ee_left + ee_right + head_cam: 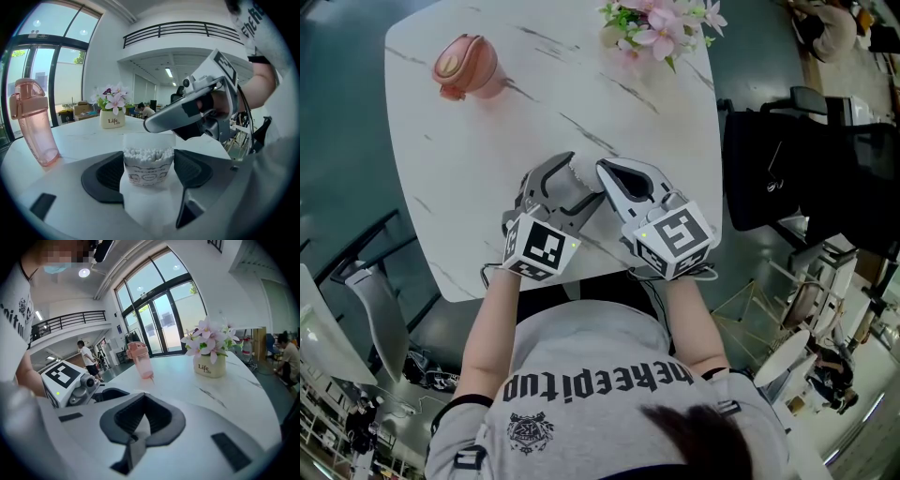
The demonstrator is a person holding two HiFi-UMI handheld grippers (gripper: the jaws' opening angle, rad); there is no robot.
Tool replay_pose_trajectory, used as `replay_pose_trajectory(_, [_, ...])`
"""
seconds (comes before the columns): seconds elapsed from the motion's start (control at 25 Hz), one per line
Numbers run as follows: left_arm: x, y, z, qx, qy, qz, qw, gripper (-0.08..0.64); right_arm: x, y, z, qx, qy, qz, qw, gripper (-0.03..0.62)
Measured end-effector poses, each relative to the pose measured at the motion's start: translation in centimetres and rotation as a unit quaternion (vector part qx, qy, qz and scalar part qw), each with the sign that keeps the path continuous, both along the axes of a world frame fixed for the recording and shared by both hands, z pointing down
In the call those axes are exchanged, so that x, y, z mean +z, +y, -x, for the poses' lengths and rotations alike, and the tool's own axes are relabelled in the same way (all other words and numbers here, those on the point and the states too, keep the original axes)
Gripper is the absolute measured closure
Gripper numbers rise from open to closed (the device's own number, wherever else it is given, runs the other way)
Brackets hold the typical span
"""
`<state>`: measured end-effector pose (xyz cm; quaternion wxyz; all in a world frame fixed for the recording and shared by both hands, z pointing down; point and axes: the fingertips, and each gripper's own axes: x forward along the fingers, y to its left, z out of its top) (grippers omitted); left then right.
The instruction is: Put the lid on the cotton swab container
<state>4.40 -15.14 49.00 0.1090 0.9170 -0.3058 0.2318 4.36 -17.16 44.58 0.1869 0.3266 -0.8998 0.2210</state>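
Note:
The cotton swab container [147, 169] is a small clear tub of white swabs with a printed label, upright near the table's front edge. My left gripper [150, 172] is shut on it, one dark pad on each side. In the head view the container [578, 170] shows white between the left gripper [584, 181] fingers. A clear band with a flat top rises above the swabs; I cannot tell whether it is the lid. My right gripper [603, 169] is shut, its tip [149, 124] just above the container's top. In the right gripper view [135, 438] no held object is plain between its pads.
A pink drinking bottle [467, 66] stands at the far left of the white marble table [469, 187]. A pot of pink flowers [661, 28] sits at the far edge. A black chair [787, 159] is off the table's right side.

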Motion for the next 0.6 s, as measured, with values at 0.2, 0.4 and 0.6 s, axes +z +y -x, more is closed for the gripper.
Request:
replay_pose_trajectory(0.2, [0.0, 0.2, 0.3, 0.002, -0.004, 0.001, 1.0000, 0.219, 0.4, 0.0, -0.1, 0.002, 0.009, 0.002, 1.000, 0.581])
replay_pose_trajectory(0.4, [0.0, 0.6, 0.7, 0.004, -0.002, 0.001, 1.0000, 0.219, 0.6, 0.0, -0.1, 0.000, 0.015, 0.003, 1.000, 0.581])
replay_pose_trajectory(0.6, [0.1, 0.5, 0.7, 0.002, 0.002, -0.001, 1.0000, 0.219, 0.2, 0.5, 0.9, -0.018, 0.011, 0.000, 1.000, 0.581])
